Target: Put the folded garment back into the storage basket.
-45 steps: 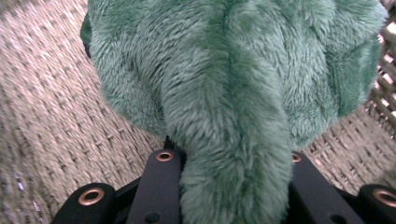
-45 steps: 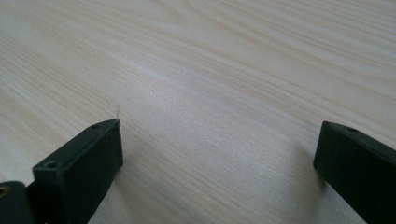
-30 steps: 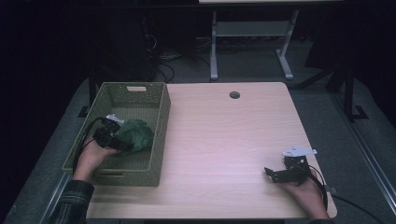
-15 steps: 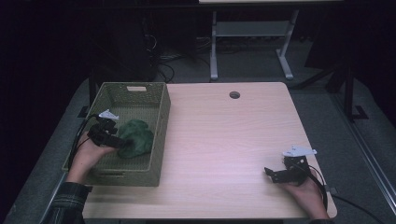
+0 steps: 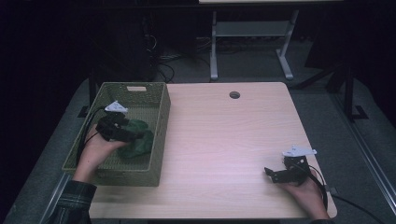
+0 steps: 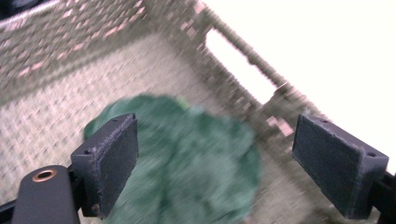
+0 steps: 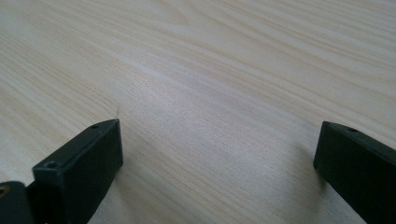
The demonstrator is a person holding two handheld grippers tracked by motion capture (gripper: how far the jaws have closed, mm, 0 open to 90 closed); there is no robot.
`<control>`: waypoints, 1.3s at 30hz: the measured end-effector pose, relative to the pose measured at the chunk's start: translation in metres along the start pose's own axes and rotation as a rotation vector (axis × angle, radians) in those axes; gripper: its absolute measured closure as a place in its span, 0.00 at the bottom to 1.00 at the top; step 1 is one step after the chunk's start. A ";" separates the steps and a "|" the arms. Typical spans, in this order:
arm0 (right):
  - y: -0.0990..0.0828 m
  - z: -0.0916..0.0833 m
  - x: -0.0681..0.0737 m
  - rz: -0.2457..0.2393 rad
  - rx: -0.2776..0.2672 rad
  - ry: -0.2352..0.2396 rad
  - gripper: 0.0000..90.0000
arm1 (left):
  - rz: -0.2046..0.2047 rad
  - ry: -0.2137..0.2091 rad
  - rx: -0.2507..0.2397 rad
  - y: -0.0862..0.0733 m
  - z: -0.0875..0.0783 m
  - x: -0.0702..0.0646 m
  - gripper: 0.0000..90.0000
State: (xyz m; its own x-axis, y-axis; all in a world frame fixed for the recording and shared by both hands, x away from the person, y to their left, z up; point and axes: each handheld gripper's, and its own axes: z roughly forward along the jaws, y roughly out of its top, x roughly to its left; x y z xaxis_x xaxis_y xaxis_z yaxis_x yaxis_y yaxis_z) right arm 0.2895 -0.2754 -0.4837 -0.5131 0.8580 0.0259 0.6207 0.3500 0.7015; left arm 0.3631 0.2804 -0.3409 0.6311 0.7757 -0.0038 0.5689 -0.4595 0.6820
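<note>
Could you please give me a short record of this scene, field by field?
setting: wooden table
container: woven basket at the table's left edge
contents: green cloth lying on the basket floor
left gripper: above the cloth, its jaws have just been opening, nothing pressed between them
right gripper: open, low over bare table near the right front corner
table detail: round cable hole near the far edge

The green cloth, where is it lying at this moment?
In the high view the green cloth lies inside the woven basket at the table's left side, toward the basket's near right part, just under the open left gripper.
</note>
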 end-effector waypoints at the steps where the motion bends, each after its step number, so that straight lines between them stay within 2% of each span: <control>1: 0.000 0.000 0.000 0.004 -0.001 0.000 0.01 | 0.002 -0.014 -0.018 0.003 -0.001 -0.005 0.16; 5: 0.000 0.000 0.000 0.002 -0.001 0.000 0.01 | 0.024 -0.051 -0.043 0.013 -0.001 -0.021 0.16; 10: 0.000 0.000 0.000 0.003 -0.001 0.000 0.01 | 0.022 -0.071 -0.087 0.024 0.002 -0.039 0.16; 12: 0.000 0.000 0.000 0.003 -0.001 0.000 0.01 | 0.044 -0.075 -0.096 0.029 0.004 -0.048 0.16; 19: 0.000 0.000 0.000 0.004 0.000 0.000 0.01 | 0.085 -0.116 -0.126 0.044 0.015 -0.082 0.16; 25: 0.000 0.000 0.000 0.003 0.000 0.000 0.01 | 0.131 -0.154 -0.123 0.054 0.030 -0.111 0.16; 31: 0.000 0.000 0.000 0.003 -0.001 0.000 0.01 | 0.162 -0.193 -0.133 0.057 0.051 -0.139 0.16; 37: 0.000 0.000 0.000 0.003 -0.001 0.000 0.01 | 0.180 -0.215 -0.133 0.053 0.073 -0.157 0.16; 39: 0.000 0.000 0.000 0.003 -0.001 0.000 0.01 | 0.174 -0.222 -0.124 0.050 0.080 -0.162 0.16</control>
State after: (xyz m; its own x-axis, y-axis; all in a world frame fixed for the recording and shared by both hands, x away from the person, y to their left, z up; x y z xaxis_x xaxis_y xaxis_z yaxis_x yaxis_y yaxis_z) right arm 0.2895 -0.2752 -0.4837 -0.5111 0.8591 0.0280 0.6220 0.3471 0.7019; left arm 0.3318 0.0967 -0.3648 0.8211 0.5701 -0.0294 0.3819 -0.5105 0.7704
